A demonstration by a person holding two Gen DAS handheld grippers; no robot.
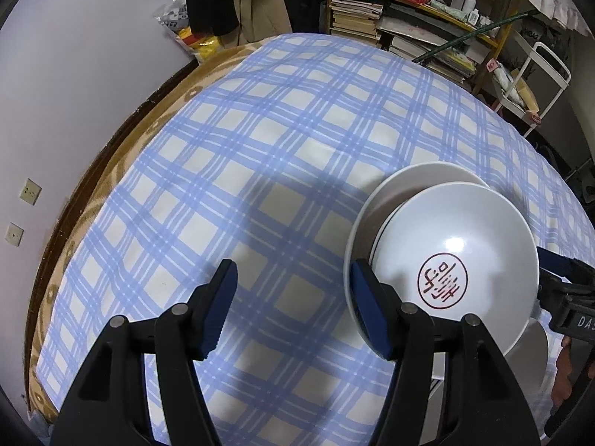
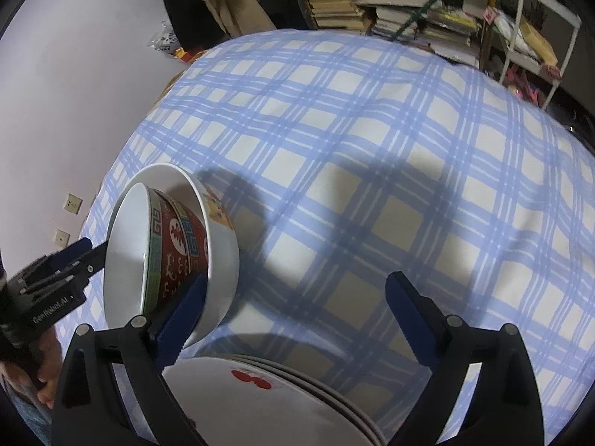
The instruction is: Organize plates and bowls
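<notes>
Both grippers (image 1: 293, 308) (image 2: 297, 319) angled steeply down, jaws apart.

Two nested bowls (image 2: 208, 260) on the tablecloth (image 2: 372, 148), stacked plates (image 2: 267, 401) just nearer, shelves of books (image 2: 372, 3) behind the table.

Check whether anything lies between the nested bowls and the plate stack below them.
Nothing visible does. The nested bowls are tilted on edge just past the plate stack, and the top plate's face is bare except for its red print.
</notes>
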